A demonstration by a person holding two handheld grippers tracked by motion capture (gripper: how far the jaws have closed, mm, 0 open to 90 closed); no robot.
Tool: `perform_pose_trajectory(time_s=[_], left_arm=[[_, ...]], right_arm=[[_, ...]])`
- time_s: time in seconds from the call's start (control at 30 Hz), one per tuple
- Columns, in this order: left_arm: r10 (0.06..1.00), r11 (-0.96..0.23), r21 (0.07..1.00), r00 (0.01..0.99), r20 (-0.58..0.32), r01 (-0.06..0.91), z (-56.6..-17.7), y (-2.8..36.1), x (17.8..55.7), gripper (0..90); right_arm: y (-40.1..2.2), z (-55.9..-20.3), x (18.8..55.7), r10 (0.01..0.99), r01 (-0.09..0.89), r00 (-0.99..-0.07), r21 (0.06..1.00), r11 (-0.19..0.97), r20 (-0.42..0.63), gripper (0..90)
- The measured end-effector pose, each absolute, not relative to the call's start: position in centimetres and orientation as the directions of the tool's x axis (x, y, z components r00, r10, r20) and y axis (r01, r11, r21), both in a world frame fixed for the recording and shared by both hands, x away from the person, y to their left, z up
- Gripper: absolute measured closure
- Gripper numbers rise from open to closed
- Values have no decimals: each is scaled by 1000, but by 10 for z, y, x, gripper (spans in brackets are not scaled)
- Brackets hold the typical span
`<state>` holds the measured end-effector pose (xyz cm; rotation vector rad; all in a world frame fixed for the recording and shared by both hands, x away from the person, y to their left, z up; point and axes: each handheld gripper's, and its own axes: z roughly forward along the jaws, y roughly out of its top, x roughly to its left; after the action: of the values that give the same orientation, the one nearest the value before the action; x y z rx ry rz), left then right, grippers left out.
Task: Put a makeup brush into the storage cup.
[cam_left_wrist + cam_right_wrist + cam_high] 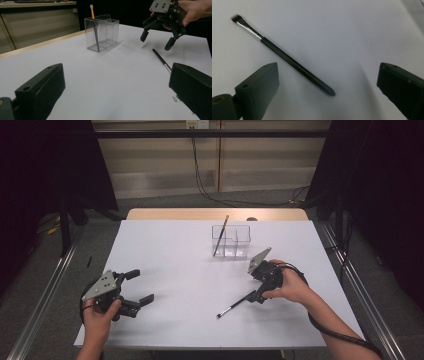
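A black makeup brush [234,306] [287,58] lies flat on the white table [175,250], bristles toward the near left. My right gripper [255,293] [328,83] hovers open just above the handle end, one jaw on each side, not touching it. From the left gripper view it [156,41] hangs open over that brush [161,60]. A clear divided holder [231,241] [102,32] stands farther back with a wooden-handled brush [220,236] [93,12] leaning in its left compartment. My left gripper [141,286] [115,92] rests open and empty at the near left.
The table's wooden far edge [215,214] runs behind the holder. Metal rails [45,290] flank the table on both sides, and cables [220,197] lie on the floor beyond it. Bare white surface lies between the two grippers.
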<state>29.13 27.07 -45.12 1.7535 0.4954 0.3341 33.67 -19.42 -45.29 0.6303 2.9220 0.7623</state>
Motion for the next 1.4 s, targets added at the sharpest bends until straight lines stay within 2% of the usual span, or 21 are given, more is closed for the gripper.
perform_pose_trajectory(time_s=[0.37,0.57,0.63,1.0,1.07,1.13,1.27,1.4], left_arm=[[496,-190,970,867,-40,153,-452,270,293,4],[495,-190,970,868,-36,149,-452,270,292,4],[495,-191,970,868,-35,148,-452,270,293,4],[493,-199,969,870,-30,146,-452,269,293,5],[493,-199,969,869,-32,148,-452,269,293,5],[494,-197,969,869,-33,148,-452,269,292,6],[496,-197,969,867,-32,149,-451,270,292,5],[498,-200,969,867,-28,146,-451,270,292,5]], right_arm=[[-186,-456,336,356,337,-934,403,851,30,118],[-177,-461,335,287,272,-958,374,887,15,240],[-176,-459,335,279,267,-960,375,888,23,306],[-168,-455,333,213,213,-976,334,918,38,456],[-167,-454,332,203,204,-978,330,922,37,536],[-167,-453,331,192,194,-981,333,923,39,674],[-165,-452,328,152,155,-988,325,933,35,778],[-162,-450,326,147,152,-988,296,943,39,820]])
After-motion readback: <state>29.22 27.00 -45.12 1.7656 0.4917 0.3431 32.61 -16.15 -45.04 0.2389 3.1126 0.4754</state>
